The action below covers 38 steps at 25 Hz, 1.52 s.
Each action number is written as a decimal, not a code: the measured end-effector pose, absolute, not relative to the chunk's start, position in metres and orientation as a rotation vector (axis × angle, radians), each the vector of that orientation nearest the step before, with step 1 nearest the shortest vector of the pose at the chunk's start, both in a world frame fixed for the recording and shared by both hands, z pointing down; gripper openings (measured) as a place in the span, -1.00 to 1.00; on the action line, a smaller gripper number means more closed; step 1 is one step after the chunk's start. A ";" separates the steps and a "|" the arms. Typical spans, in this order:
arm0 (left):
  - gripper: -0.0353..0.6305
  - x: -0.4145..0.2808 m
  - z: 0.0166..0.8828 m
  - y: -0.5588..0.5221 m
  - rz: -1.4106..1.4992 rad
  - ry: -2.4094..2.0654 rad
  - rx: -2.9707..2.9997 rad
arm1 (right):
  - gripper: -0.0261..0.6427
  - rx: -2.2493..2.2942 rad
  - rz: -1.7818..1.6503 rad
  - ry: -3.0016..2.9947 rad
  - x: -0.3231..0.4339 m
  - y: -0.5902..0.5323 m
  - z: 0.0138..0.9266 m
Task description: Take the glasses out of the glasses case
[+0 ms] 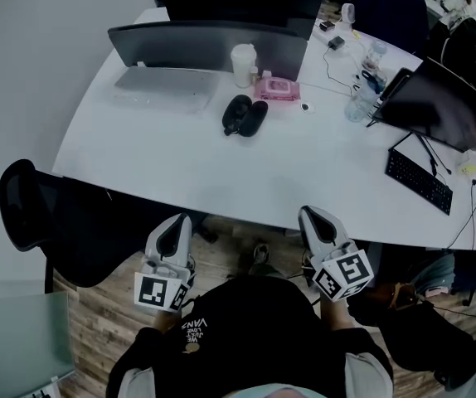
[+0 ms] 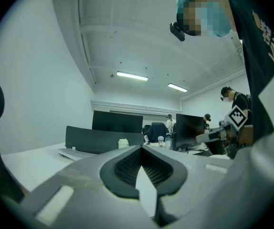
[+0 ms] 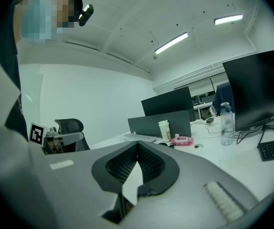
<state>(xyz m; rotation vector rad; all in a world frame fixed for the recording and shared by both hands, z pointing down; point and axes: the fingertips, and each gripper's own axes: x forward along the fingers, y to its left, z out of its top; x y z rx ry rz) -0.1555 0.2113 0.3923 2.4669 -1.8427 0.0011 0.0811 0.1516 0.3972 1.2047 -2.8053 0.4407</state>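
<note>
Black glasses case (image 1: 245, 115), head view: it lies on the white table (image 1: 180, 164), well ahead of both grippers and roughly midway between their lines, with a pink pack (image 1: 276, 89) just beyond it. The left gripper (image 1: 177, 222) and right gripper (image 1: 311, 218) hang off the table's near edge. Left gripper view: jaws clenched tip to tip, nothing between them. Right gripper view: jaws likewise pressed together and empty; the pink pack lies far ahead, right of the tips.
</note>
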 end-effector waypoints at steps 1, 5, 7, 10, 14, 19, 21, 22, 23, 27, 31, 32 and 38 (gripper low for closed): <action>-0.89 -0.154 0.392 0.205 0.001 -1.847 2.464 | -0.93 1.195 0.441 -2.804 0.082 0.145 0.398; -0.89 -0.146 0.390 0.181 -0.005 -1.871 2.444 | -0.93 1.147 0.450 -2.805 0.086 0.118 0.398; -0.89 -0.141 0.392 0.169 -0.009 -1.879 2.435 | -0.93 1.123 0.456 -2.809 0.087 0.106 0.401; -0.89 -0.136 0.396 0.153 -0.007 -1.891 2.415 | -0.93 1.093 0.469 -2.816 0.090 0.089 0.406; -0.89 -0.126 0.396 0.135 -0.003 -1.901 2.404 | -0.93 1.056 0.496 -2.819 0.095 0.073 0.410; -0.89 -0.121 0.398 0.118 0.002 -1.924 2.383 | -0.93 1.016 0.509 -2.828 0.098 0.057 0.417; -0.89 -0.121 0.399 0.114 0.012 -1.933 2.370 | -0.93 1.006 0.517 -2.834 0.097 0.052 0.419; -0.89 -0.121 0.399 0.112 0.018 -1.937 2.366 | -0.93 1.001 0.522 -2.836 0.097 0.049 0.419; -0.89 -0.122 0.399 0.110 0.025 -1.942 2.364 | -0.93 0.998 0.528 -2.838 0.097 0.047 0.420; -0.89 -0.128 0.401 0.101 0.041 -1.964 2.350 | -0.93 0.998 0.540 -2.837 0.098 0.039 0.422; -0.89 -0.134 0.400 0.092 0.054 -1.970 2.343 | -0.93 1.003 0.549 -2.831 0.097 0.031 0.422; -0.89 -0.134 0.400 0.090 0.053 -1.968 2.344 | -0.93 1.008 0.549 -2.831 0.097 0.029 0.422; -0.89 -0.136 0.399 0.072 0.055 -1.944 2.366 | -0.93 1.030 0.550 -2.831 0.094 0.016 0.420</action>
